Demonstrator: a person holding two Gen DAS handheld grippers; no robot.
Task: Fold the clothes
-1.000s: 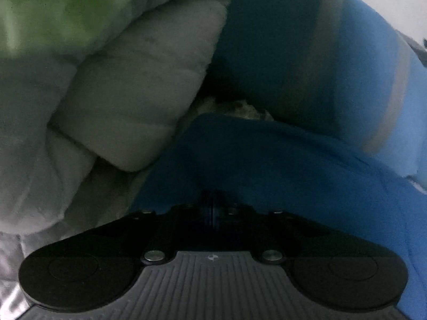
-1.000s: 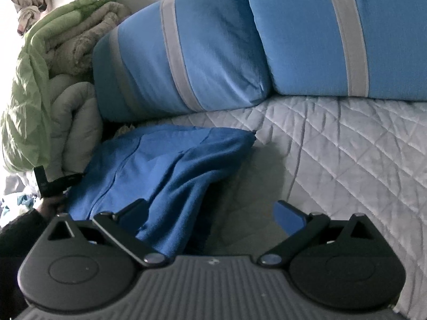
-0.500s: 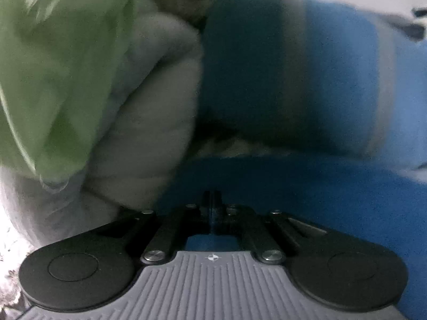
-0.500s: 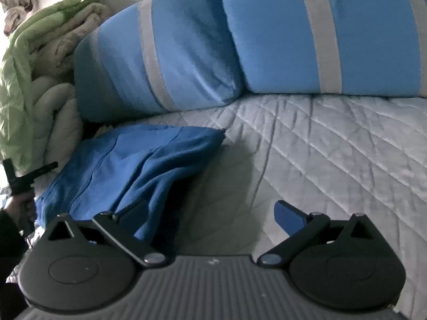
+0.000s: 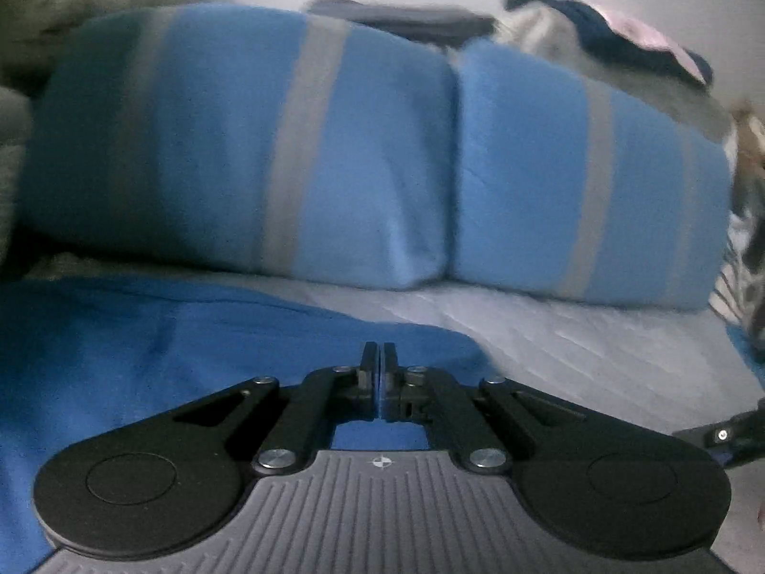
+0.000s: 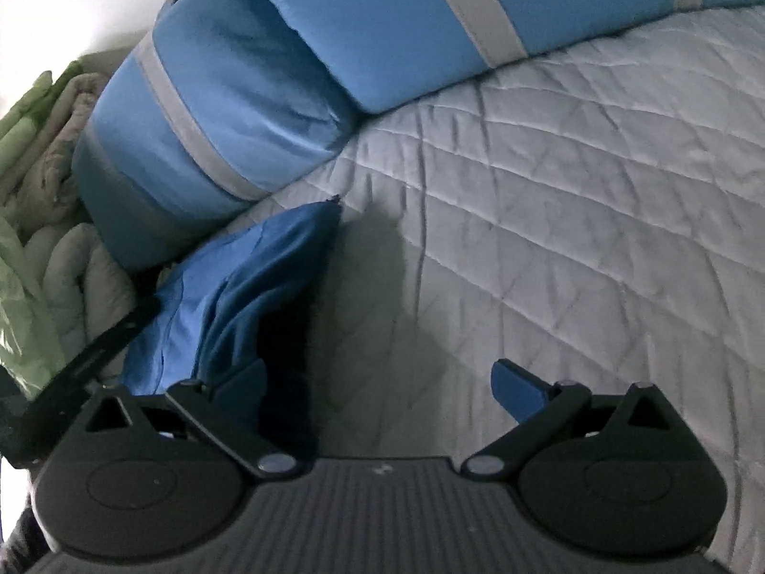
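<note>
A blue garment [image 5: 143, 358] lies bunched on the grey quilted bedspread [image 5: 573, 344], in front of two blue pillows. My left gripper [image 5: 381, 368] hovers over the garment's right edge, its jaws shut with nothing seen between the pads. In the right wrist view the same garment [image 6: 229, 296] runs from the left pillow toward the camera. My right gripper [image 6: 377, 382] stands open low over the bedspread [image 6: 573, 191]. Its left finger [image 6: 239, 382] is at the garment's near end; whether it touches is unclear. A dark blurred bar [image 6: 95, 349] at the left is the left gripper.
Two blue pillows with grey stripes [image 5: 287, 143] [image 5: 573, 182] lean along the back of the bed. A folded green and beige duvet [image 6: 38, 239] is stacked at the left. More clothes [image 5: 621, 33] are heaped behind the right pillow. Part of the right gripper [image 5: 726, 435] shows at the edge.
The left gripper, shut throughout, backed out of the blue garment and swung right, from the duvet toward the pillows. The right gripper stayed open, rolled and sank a little toward the bed.
</note>
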